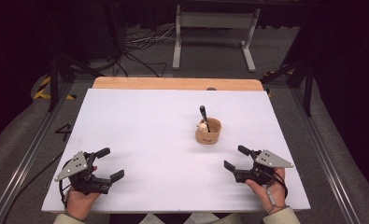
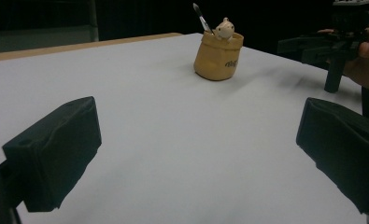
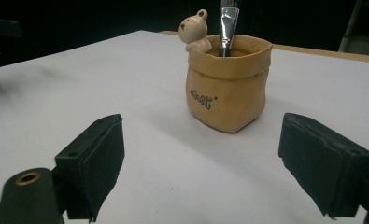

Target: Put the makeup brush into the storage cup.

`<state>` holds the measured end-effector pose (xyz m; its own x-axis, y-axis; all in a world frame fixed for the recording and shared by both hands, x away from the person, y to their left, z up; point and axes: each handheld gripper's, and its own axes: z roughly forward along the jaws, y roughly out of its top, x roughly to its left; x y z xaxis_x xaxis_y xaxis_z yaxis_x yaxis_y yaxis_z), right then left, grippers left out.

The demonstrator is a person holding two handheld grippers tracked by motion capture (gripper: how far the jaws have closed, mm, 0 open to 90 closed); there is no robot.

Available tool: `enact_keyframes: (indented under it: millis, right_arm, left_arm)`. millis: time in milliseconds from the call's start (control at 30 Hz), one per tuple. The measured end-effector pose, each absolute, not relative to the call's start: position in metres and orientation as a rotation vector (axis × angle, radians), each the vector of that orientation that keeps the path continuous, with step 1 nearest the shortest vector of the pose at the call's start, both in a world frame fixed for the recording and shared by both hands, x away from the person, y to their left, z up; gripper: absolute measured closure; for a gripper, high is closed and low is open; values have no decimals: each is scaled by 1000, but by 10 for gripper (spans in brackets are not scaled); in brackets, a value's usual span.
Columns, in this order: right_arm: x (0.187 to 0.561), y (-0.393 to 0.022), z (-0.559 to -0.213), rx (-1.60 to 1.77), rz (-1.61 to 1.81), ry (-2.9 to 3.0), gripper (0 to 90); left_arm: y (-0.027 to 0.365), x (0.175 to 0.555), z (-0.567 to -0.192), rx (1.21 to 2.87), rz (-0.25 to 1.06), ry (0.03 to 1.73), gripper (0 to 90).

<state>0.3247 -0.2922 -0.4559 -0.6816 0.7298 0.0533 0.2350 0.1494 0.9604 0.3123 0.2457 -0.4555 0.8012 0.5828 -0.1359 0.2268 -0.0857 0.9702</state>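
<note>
High view: left gripper (image 1: 111,164) and right gripper (image 1: 235,157) rest on white surface (image 1: 140,130), jaws apart, flanking tan pot (image 1: 208,132) holding brush (image 1: 204,116).

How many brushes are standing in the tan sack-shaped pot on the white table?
1: a black-handled brush with a metal ferrule stands in the tan sack-shaped pot, beside its little bear figure. Anything shorter inside would be hidden.

Premises appear to be a laboratory or recording bay rather than a home. A white worktop (image 1: 140,135) stands on grey carpet, flanked by metal floor rails (image 1: 23,158), loose cables (image 1: 140,46) and a bare white frame stand (image 1: 215,28). Dark surroundings limit further identification; yellow-black hazard tape (image 1: 44,88) marks the floor.
</note>
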Motion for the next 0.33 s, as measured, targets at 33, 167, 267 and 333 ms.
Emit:
enact_keyframes:
  millis: [33, 167, 267, 333]
  right_arm:
    - [325, -293, -456, 928, 1551, 2003, 151]
    - [325, -293, -456, 933, 1560, 1997, 148]
    - [325, -293, -456, 932, 1560, 1998, 148]
    - [325, -293, -456, 934, 1559, 1998, 149]
  left_arm:
    - [246, 312, -456, 1663, 338, 645, 7]
    - [245, 312, -455, 1665, 340, 641, 7]
    - [245, 312, -455, 1666, 340, 641, 7]
    - [245, 312, -455, 1665, 341, 641, 7]
